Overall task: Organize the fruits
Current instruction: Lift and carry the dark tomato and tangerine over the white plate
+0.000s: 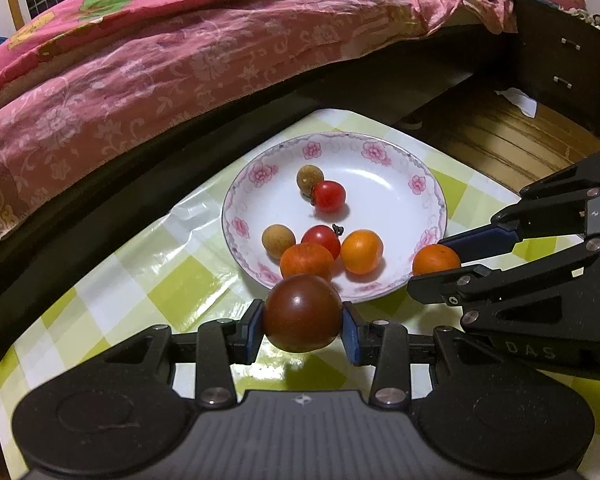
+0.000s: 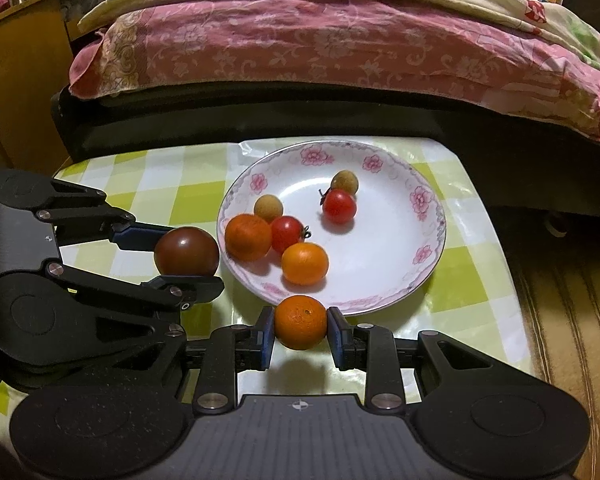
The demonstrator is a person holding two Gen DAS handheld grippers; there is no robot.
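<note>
Left gripper (image 1: 303, 326): jaws narrowly parted, blue pads pinching a round dark brown-red tomato (image 1: 302, 313), held just at the near left rim of the white pink-flowered porcelain plate (image 1: 384, 152). Right gripper (image 2: 300, 330): jaws nearly together, pinching a small round orange citrus fruit (image 2: 300, 322) at the plate's near rim. The plate, on a green-and-white checked tablecloth (image 2: 160, 196), holds six small fruits.
</note>
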